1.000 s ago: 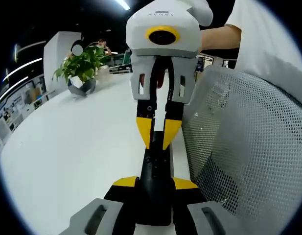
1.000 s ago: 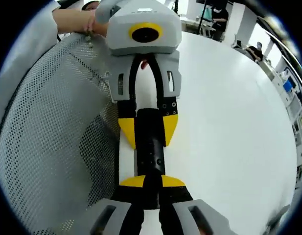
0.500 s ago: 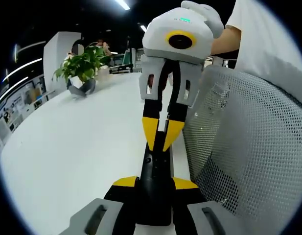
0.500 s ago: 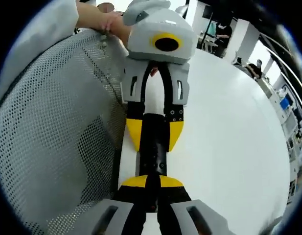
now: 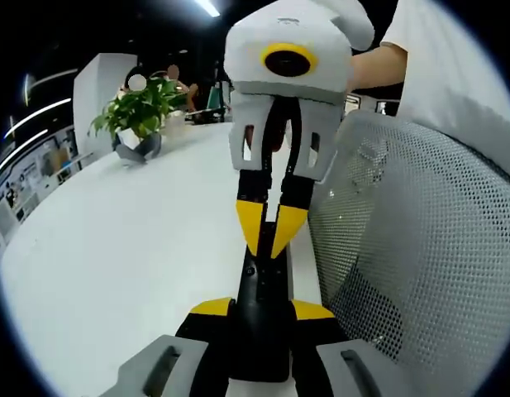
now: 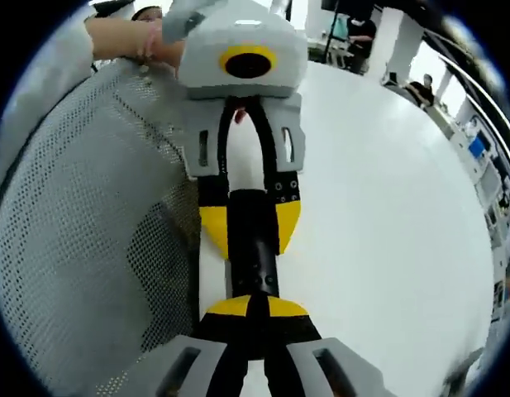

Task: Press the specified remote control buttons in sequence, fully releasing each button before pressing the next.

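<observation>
A black remote control (image 5: 263, 289) is held lengthwise over the edge of the white table (image 5: 114, 248). My left gripper (image 5: 261, 310) is shut on its near end, one yellow fingertip on each side. In the left gripper view my right gripper (image 5: 269, 238) comes down from above, shut, with its two yellow tips together on the remote's far part. In the right gripper view my right gripper (image 6: 256, 308) has its joined tips on the remote (image 6: 255, 265). The left gripper (image 6: 250, 225) clamps the remote from the far side.
A grey mesh chair back (image 5: 420, 248) stands close along the table edge, beside both grippers. A potted plant (image 5: 139, 116) sits far back on the table. A person's hands and white sleeves hold the grippers. Several people sit in the background.
The right gripper tilted to one side half a second ago and has swung back upright. Its tips have stayed at about the same spot on the remote. The left gripper's hold is unchanged.
</observation>
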